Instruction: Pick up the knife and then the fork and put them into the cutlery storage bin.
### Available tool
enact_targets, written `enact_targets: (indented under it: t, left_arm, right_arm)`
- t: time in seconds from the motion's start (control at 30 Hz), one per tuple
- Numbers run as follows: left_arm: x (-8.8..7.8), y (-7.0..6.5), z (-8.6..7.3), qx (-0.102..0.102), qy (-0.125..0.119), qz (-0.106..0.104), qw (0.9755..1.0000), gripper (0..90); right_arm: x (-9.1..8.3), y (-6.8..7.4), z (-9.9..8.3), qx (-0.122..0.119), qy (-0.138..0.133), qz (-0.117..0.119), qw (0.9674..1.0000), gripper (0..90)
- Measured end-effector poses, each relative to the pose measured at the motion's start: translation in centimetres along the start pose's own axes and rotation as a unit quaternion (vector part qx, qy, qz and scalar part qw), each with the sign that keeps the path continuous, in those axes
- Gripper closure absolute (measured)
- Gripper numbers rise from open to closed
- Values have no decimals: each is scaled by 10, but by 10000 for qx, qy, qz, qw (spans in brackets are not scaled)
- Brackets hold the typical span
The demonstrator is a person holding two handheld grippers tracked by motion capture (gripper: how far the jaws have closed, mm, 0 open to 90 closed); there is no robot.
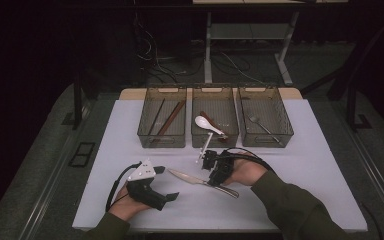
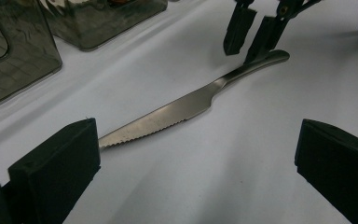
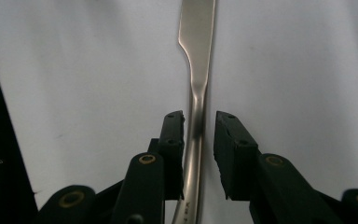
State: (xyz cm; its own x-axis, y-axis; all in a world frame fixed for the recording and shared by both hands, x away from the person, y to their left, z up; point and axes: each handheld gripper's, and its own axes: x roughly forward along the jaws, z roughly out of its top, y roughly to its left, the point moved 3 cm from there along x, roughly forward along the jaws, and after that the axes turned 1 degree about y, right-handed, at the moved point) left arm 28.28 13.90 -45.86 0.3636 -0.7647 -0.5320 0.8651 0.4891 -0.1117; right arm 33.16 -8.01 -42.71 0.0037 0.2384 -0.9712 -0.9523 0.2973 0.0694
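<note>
- My high view sits above the near edge of the table [image 1: 310,150], facing forward and down, far enough to take in all four edges.
- My left gripper view rides low and close, looking across the table along the knife [image 2: 177,109] towards the right gripper [image 2: 252,35].
- My right gripper view looks steeply down, very near, along the knife's handle.
- All three share the knife by the near edge.

A steel knife [image 2: 177,109] lies on white table [image 2: 270,154], handle toward one o'clock beneath another gripper [image 2: 254,35].
</note>
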Motion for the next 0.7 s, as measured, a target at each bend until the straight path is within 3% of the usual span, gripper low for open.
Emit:
enact_targets:
  t: [0.27, 0.7]
  left_arm:
    - [1, -1, 0, -8, -8, -14, 10000, 0]
    - [0, -1, 0, -28, -11, -19, 10000, 0]
  right_arm:
    - [18, 0, 13, -186, 534, 38, 9984, 736]
    - [25, 0, 20, -264, 817, -81, 9963, 792]
